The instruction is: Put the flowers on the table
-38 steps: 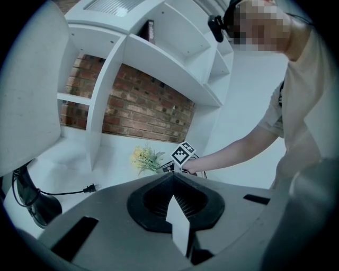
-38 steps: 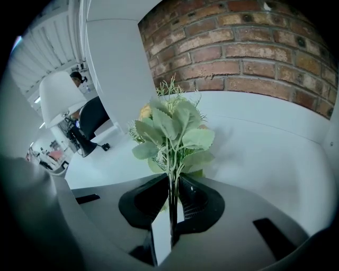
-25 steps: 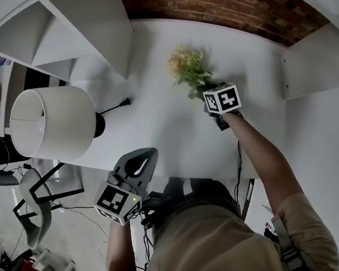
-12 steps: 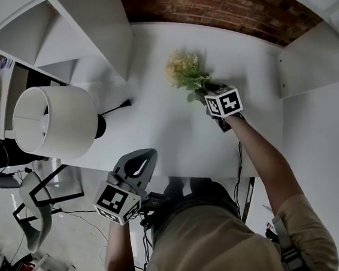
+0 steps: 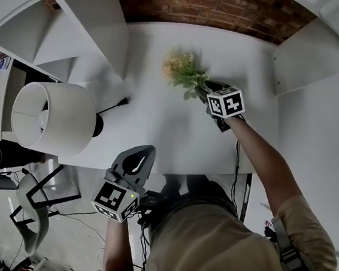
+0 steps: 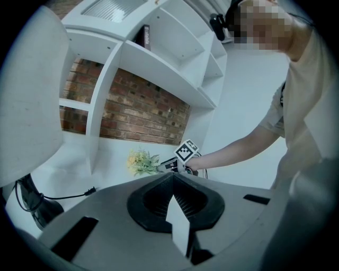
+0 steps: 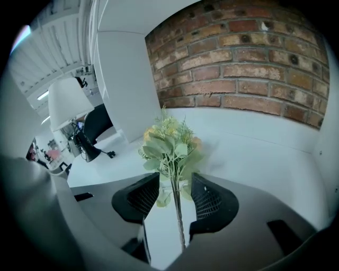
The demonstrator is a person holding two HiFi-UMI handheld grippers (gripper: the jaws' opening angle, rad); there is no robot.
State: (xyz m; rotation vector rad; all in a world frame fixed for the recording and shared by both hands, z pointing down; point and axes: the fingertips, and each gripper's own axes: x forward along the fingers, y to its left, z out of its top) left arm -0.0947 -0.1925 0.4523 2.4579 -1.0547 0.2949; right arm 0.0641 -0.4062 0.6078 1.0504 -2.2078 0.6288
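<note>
Visitor: Tongs first. How do they stand?

Onlooker: The right gripper (image 7: pixel 175 184) has just been opening. Its jaws are wide apart, with the stem of the flowers (image 7: pixel 168 142) running between them and neither pad pressing on it. The left gripper (image 6: pixel 172 179) has its jaws closed together on nothing. It is held low at the near edge of the table (image 5: pixel 156 127), well apart from the other.

Visitor: And the flowers themselves?

Onlooker: A small spray of yellow blooms and green leaves lies on the white tabletop. The heads point toward the brick wall (image 5: pixel 203 2), and the stem end points back toward the person's outstretched right arm (image 5: pixel 262 158).

Visitor: What's around them?

Onlooker: To the left stands a lamp (image 5: pixel 50 117) with a white shade on a dark base. Its black cord (image 5: pixel 113 108) lies on the table between the lamp and the flowers. White shelving (image 5: pixel 86 26) rises behind the lamp, against the brick.
</note>
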